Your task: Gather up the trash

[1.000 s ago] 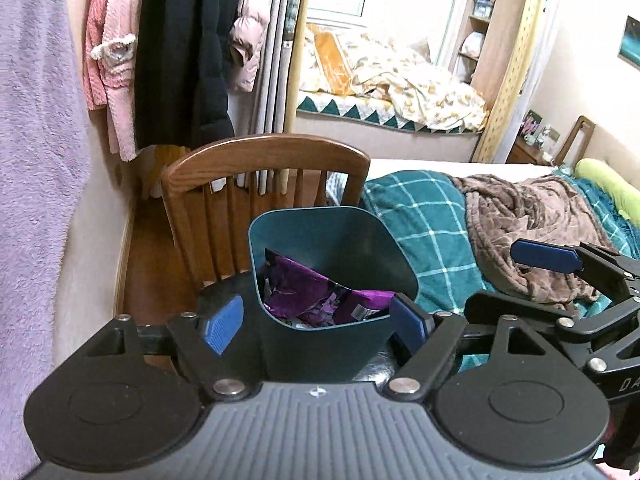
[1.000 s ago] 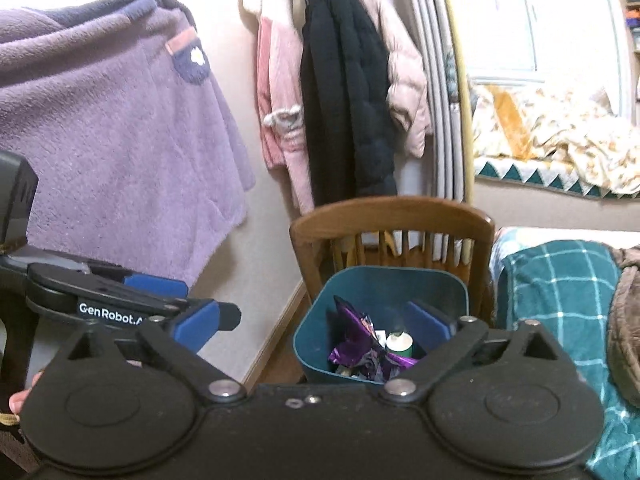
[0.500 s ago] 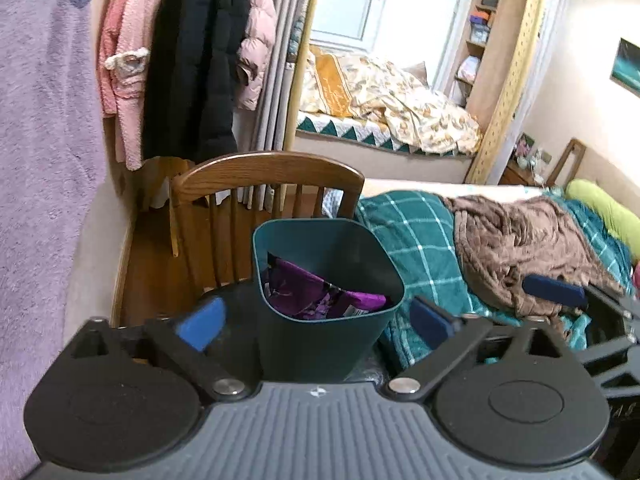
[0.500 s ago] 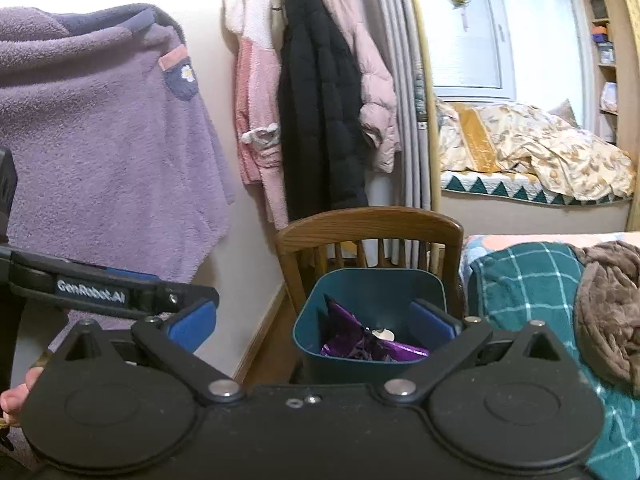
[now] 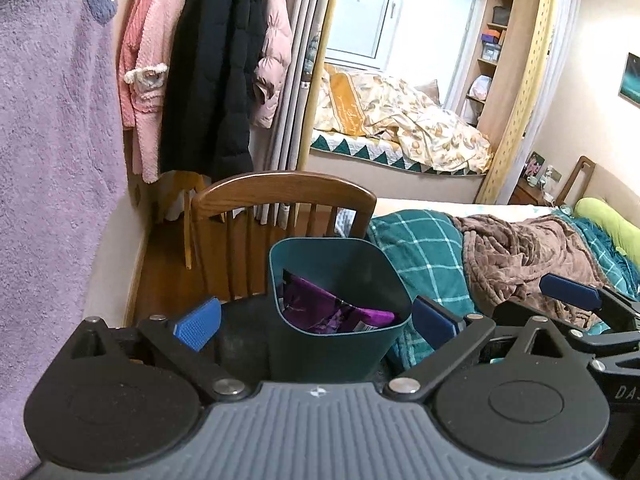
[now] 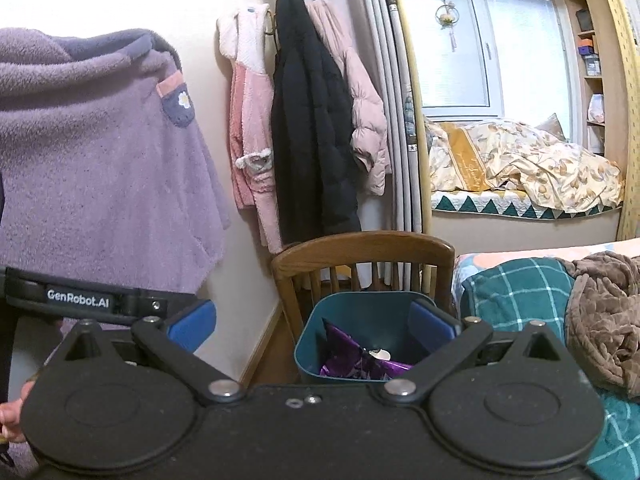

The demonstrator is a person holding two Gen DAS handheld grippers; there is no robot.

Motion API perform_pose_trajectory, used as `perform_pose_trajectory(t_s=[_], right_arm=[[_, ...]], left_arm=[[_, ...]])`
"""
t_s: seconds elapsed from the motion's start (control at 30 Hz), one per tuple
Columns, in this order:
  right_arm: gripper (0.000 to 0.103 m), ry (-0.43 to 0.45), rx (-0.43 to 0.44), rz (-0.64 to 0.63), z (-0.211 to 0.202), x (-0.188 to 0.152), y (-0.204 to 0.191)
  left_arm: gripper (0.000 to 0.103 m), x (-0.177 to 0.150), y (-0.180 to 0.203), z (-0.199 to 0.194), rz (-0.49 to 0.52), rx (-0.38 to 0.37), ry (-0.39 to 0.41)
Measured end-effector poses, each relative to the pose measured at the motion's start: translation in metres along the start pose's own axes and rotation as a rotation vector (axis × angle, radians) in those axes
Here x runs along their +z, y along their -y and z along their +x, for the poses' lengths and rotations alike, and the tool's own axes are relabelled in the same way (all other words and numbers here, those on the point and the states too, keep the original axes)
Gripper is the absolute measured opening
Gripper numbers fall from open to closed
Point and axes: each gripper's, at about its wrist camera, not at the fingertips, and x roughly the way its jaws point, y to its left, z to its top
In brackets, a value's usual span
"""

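Note:
A teal bin (image 5: 340, 344) stands on the dark seat of a wooden chair (image 5: 284, 192), with a purple wrapper (image 5: 332, 312) and other scraps inside. My left gripper (image 5: 316, 322) is open wide; its blue pads (image 5: 198, 322) flank the bin without touching it. My right gripper (image 6: 313, 325) is also open and holds nothing, just short of the bin (image 6: 320, 344) with the purple wrapper (image 6: 360, 364) showing inside. Its blue pad (image 5: 568, 292) shows at the right of the left wrist view.
Robes and coats (image 6: 312, 140) hang on the wall left of the chair (image 6: 360, 248). A bed with a teal plaid blanket (image 5: 420, 248) and a brown throw (image 5: 520, 248) lies right of it. A window seat with bedding (image 5: 400, 120) is behind.
The left jaws have spread away from the bin's sides. Both grippers have drawn back and risen a little, so the bin looks smaller.

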Motion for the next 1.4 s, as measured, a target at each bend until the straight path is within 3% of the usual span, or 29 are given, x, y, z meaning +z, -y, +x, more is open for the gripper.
perform_pose_trajectory(t_s=[1.13, 1.4], right_arm=[[0.103, -0.028, 0.002, 0.059, -0.006, -0.012, -0.008], [0.103, -0.015, -0.001, 0.058, -0.009, -0.013, -0.009]], left_arm=[[0.102, -0.008, 0.0, -0.013, 0.049, 0.044, -0.014], [0.102, -0.008, -0.001, -0.013, 0.043, 0.022, -0.012]])
